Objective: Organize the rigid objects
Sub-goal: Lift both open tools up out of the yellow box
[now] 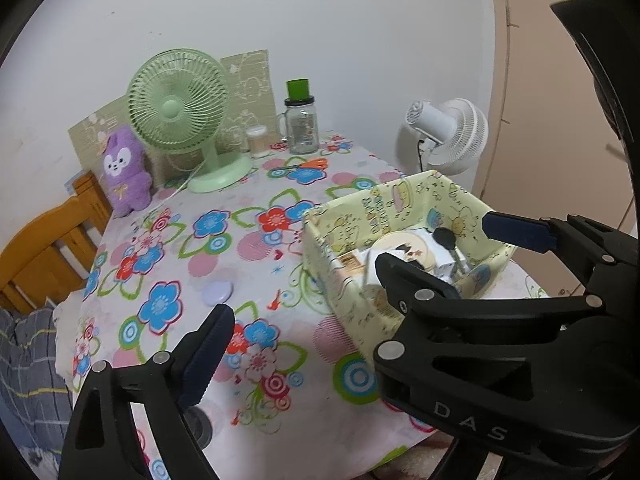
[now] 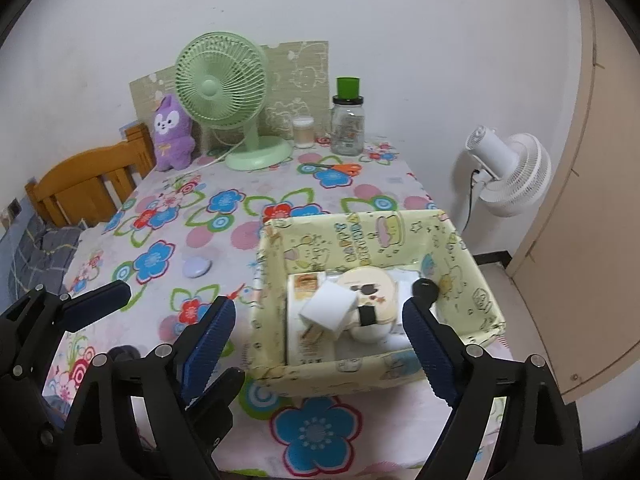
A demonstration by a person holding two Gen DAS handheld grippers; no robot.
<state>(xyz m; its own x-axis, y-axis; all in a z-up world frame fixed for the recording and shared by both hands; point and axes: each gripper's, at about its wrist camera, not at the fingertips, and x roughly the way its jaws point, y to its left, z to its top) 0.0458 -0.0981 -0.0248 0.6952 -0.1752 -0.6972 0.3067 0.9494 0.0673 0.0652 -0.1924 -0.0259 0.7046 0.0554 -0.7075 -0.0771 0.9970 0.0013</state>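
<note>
A yellow cartoon-print box stands on the flowered tablecloth and holds a white packet, a round cream case and flat cartons. My right gripper hovers open over the box's near end, with nothing between its pads. The left gripper is open above the cloth to the box's left and holds nothing; the right gripper hides its right finger. A lilac disc lies on the cloth ahead of it. A dark round object sits at the near edge.
At the back stand a green desk fan, a purple plush, a glass jar with a green lid and a small jar. Orange scissors lie near them. A white floor fan and a wooden headboard flank the table.
</note>
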